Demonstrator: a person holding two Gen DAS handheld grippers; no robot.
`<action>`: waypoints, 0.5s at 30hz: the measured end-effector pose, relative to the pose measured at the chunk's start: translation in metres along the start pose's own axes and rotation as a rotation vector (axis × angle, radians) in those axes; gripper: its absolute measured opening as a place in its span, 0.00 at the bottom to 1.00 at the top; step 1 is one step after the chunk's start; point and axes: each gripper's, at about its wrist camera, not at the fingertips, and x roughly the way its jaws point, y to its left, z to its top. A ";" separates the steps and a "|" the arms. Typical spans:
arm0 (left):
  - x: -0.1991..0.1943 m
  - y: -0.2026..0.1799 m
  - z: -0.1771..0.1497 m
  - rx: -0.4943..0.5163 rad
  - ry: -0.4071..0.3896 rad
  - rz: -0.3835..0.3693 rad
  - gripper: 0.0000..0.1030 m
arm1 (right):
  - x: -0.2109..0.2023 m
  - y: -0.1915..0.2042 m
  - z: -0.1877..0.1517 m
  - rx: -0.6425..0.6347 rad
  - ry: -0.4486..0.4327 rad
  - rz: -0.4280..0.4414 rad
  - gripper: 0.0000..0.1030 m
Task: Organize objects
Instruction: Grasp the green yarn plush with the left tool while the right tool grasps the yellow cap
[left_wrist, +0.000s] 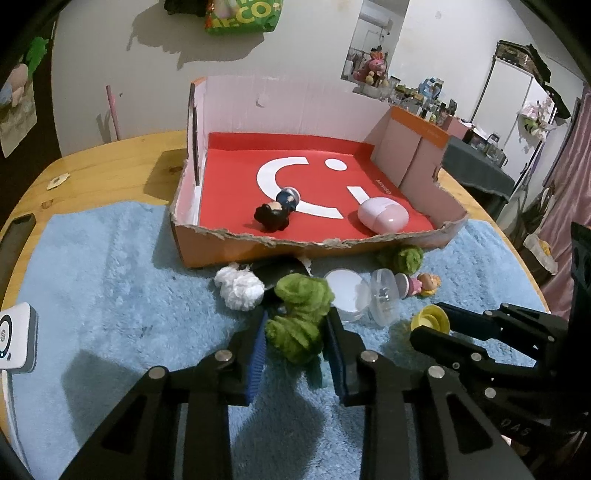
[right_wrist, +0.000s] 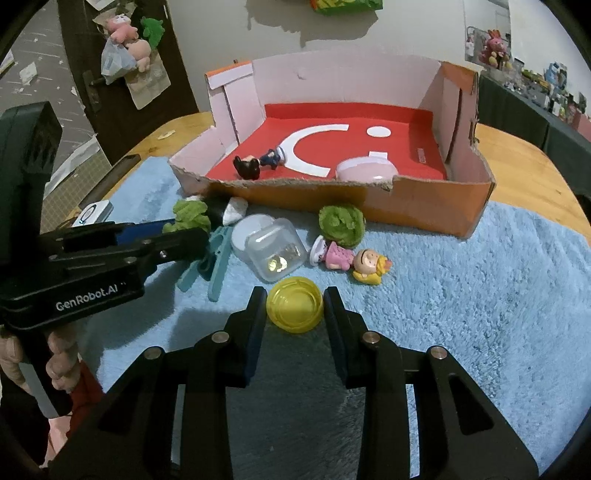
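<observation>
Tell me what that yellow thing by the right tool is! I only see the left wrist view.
Observer: A round yellow lid. It lies on the blue rug, right between the right tool's fingers.
Operator: Is anything hiding behind the green pompom at my left tool?
Observer: Yes, a teal clip lies on the rug just past it.
Operator: What's inside the clear box?
Observer: Small shiny gold pieces sit at its bottom.
</observation>
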 end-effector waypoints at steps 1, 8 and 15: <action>-0.001 -0.001 0.000 0.002 -0.003 0.001 0.30 | -0.001 0.001 0.001 -0.002 -0.002 0.001 0.29; -0.006 -0.003 0.001 0.011 -0.014 -0.010 0.30 | -0.007 0.002 0.003 0.001 -0.019 0.009 0.29; -0.014 -0.006 0.005 0.016 -0.034 -0.018 0.30 | -0.014 0.003 0.009 0.000 -0.040 0.023 0.29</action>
